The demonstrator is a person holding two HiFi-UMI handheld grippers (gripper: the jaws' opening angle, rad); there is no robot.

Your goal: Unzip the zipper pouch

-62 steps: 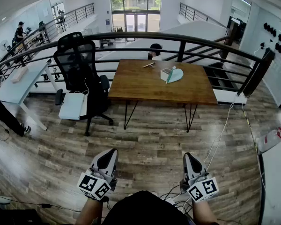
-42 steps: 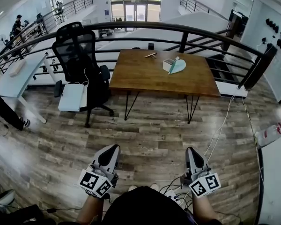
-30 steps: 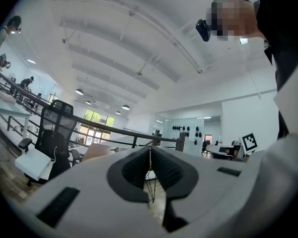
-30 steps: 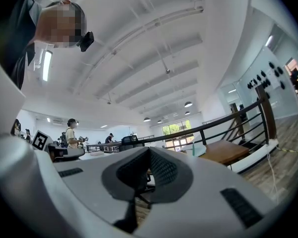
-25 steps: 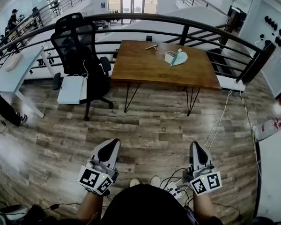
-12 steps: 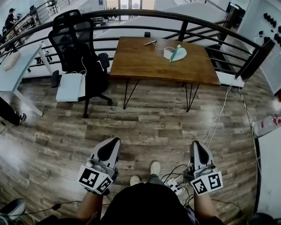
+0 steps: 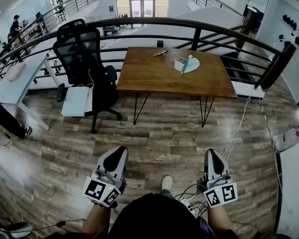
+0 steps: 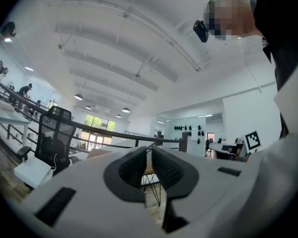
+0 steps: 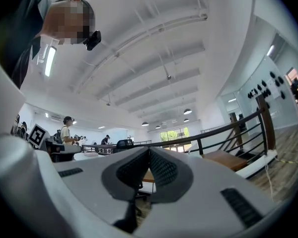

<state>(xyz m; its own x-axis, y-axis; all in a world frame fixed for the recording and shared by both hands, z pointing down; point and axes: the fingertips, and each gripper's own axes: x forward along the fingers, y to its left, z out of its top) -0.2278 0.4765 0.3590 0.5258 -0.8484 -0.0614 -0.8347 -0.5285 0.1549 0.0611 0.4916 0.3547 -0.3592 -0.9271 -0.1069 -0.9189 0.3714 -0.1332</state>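
Two tongs sit low in the head view, one on each side of the person's dark-clothed body, both above the plank floor (image 7: 159,138) and well apart from the bench (image 7: 149,81). The left tongs (image 7: 118,152) point forward and slightly to the right; in the left gripper view the left tongs (image 8: 150,155) are closed, with the ribbed pads drawn together and nothing between them. The right tongs (image 7: 211,153) point straight forward; in the right gripper view the right tongs (image 9: 149,155) are likewise closed and empty. Each unit carries its marker cube at the rear, nearest the person. The zipper pouch (image 7: 191,66), a pale, fan-shaped item with a green strip along one edge, lies flat on the far right part of the brown wooden bench, touching or just beside a small white box (image 7: 179,63). A small, slender object (image 7: 160,53), too small to identify, lies near the bench's far edge. A black office chair (image 7: 84,54) stands to the left of the bench, with a white panel (image 7: 76,101) resting at its front. A dark railing (image 7: 189,25) runs behind the bench. Cables (image 7: 189,203) and one light shoe (image 7: 166,183) show on the floor between the two tongs.
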